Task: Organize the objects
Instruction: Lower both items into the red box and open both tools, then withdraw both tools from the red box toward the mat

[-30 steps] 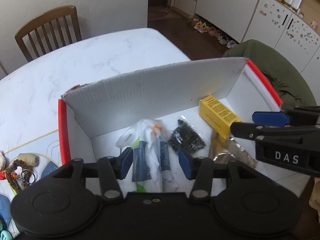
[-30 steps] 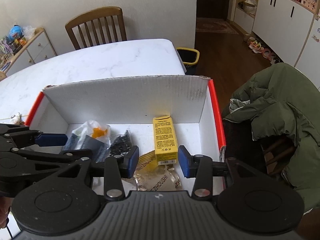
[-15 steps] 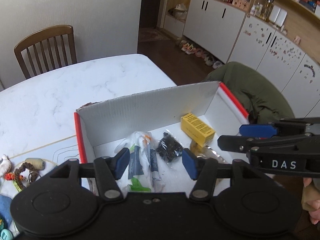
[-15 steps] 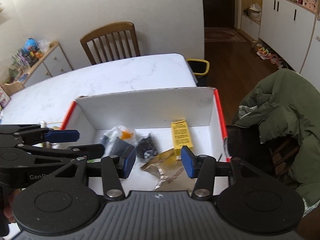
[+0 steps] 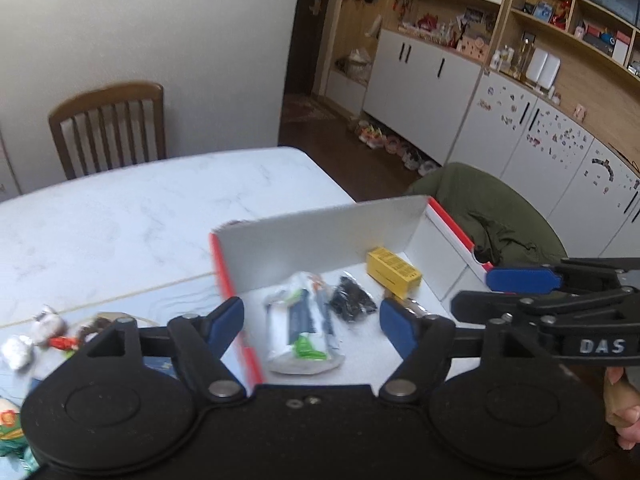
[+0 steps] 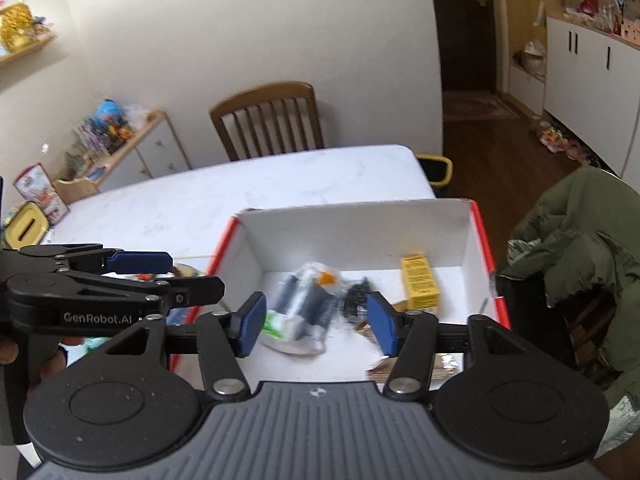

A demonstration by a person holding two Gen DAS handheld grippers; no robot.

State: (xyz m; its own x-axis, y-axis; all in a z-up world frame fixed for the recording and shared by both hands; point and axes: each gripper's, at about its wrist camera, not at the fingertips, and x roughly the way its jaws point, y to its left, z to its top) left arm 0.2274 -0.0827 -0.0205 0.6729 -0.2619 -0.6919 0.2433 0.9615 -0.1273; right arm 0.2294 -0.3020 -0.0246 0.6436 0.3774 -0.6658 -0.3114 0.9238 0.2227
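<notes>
Left tongs point(image 5: 311, 326): spread wide, nothing between the blue pads, held high over the near left corner of the box, tipped down toward it.
Right tongs point(image 6: 316, 326): also spread wide and empty, raised above the box's near edge, level with the left tongs and to their right.
Hand point(image 5: 624, 412): part of it shows under the right tongs' handle.
Box point(image 6: 468, 248): white card with red rims, on the counter point(image 5: 120, 220) below both tongs.
Inside the box: clear bag of tubes point(image 5: 302, 326) under the left tongs, small black packet point(image 5: 352, 298) and yellow carton point(image 5: 394, 272) beyond, gold wrapper point(image 6: 404, 368) under the right tongs.
Left of the left tongs: loose trinkets point(image 5: 48, 330) on the counter.
</notes>
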